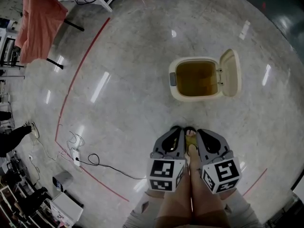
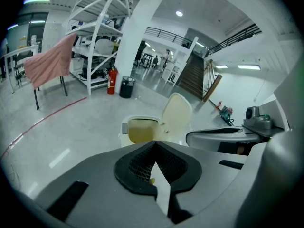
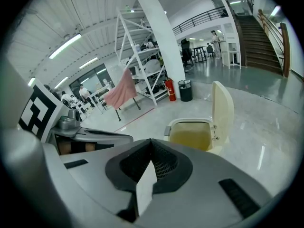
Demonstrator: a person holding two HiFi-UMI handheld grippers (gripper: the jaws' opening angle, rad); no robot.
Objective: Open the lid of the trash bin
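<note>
We hold both grippers low and side by side, above the pale floor point(image 1: 133, 103). The left gripper point(image 1: 177, 129) has its jaws pressed together with nothing between them, as its own view shows point(image 2: 154, 145). The right gripper point(image 1: 201, 132) is the same, its pads meeting on nothing point(image 3: 151, 142). Between the two we see something yellowish point(image 1: 191, 139), perhaps a shoe; the view is too poor to say.

The bin point(image 1: 197, 60) stands on the floor ahead of the grippers, well apart from both. Its lid point(image 1: 230, 72) is up, hinged on its right side, and the yellowish inside is bare. A red line point(image 1: 76, 75) curves to our left.
</note>
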